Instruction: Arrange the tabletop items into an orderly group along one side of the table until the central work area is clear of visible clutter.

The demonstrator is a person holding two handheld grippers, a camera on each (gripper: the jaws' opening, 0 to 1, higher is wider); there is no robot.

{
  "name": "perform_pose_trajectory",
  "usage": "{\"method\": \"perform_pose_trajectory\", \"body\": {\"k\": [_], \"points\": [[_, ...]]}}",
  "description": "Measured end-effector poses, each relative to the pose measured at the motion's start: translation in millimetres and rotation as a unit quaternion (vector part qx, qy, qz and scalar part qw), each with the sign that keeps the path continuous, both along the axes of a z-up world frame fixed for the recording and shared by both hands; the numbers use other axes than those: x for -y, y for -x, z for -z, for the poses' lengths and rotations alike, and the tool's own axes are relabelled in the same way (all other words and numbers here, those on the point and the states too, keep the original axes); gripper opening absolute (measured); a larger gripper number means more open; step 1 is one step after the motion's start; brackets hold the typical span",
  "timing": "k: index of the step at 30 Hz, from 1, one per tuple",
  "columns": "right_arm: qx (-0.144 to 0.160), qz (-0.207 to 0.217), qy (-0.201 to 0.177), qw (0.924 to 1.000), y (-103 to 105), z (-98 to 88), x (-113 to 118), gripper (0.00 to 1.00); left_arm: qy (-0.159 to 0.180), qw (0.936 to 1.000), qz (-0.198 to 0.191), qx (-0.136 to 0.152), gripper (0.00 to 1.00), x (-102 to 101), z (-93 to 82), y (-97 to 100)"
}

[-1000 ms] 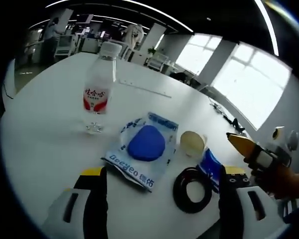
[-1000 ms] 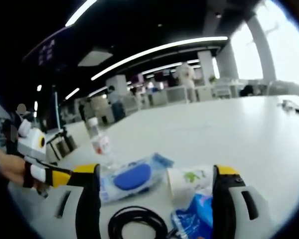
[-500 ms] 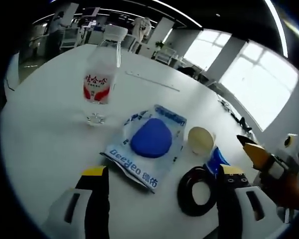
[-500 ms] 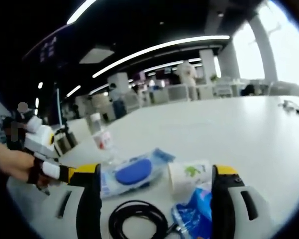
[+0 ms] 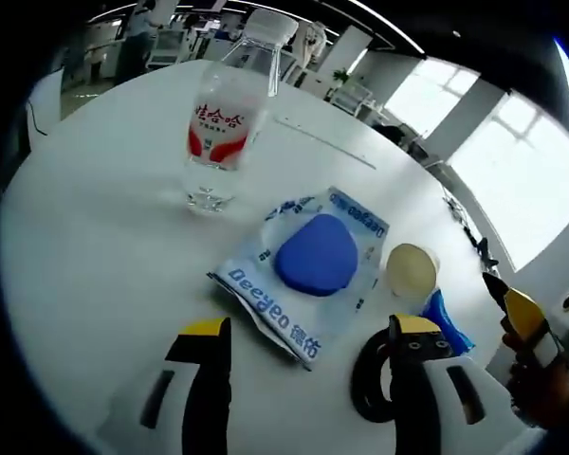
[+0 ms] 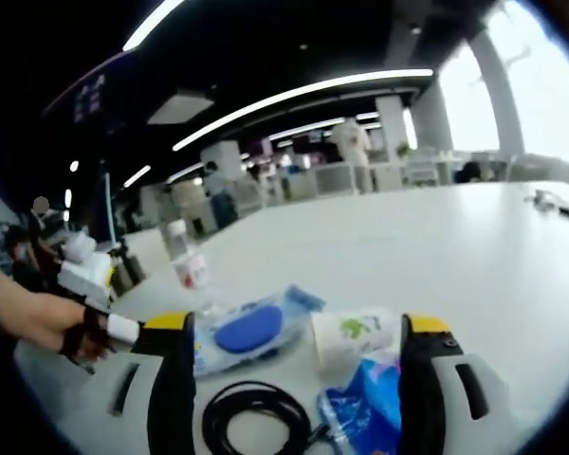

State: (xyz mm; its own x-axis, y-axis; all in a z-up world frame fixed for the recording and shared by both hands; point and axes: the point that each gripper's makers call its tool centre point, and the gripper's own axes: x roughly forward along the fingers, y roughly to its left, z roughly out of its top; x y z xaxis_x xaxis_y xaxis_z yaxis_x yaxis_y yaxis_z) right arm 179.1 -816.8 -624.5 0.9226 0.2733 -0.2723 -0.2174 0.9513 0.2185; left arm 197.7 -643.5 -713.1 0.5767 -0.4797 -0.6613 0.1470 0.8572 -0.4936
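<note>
Half-hidden cable coil [image 5: 368, 384] behind gripper [image 5: 308, 334].

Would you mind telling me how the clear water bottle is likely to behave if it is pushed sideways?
The water bottle stands upright, tall on a narrow base, so it probably tips rather than slides. It looks nearly empty, so likely light. On its side, its round body would probably roll across the white table.

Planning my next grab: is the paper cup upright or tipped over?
Tipped over. The white paper cup lies on its side on the white table, its open mouth facing the left gripper view.
</note>
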Motion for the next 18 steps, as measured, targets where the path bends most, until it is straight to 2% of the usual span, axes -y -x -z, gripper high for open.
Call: {"method": "perform_pose_trajectory", "body": {"k": [3,9,18], "points": [[-0.001,0.002,0.001,1.0000,1.6,-0.1,3.6,0.86,-0.004,1.0000,-0.003,0.007,0.68,2.0,-1.5,-3.6],[0.002,0.011,0.000,0.9999,0.8,-1.9,10.1,0.85,-0.001,1.0000,-0.004,0.002,0.68,2.9,1.5,-5.2],[0.006,0.009,-0.004,0.9999,0.7,-4.2,7.3,0.84,-0.004,0.9999,-0.010,0.003,0.68,2.9,4.9,-5.9]]}}
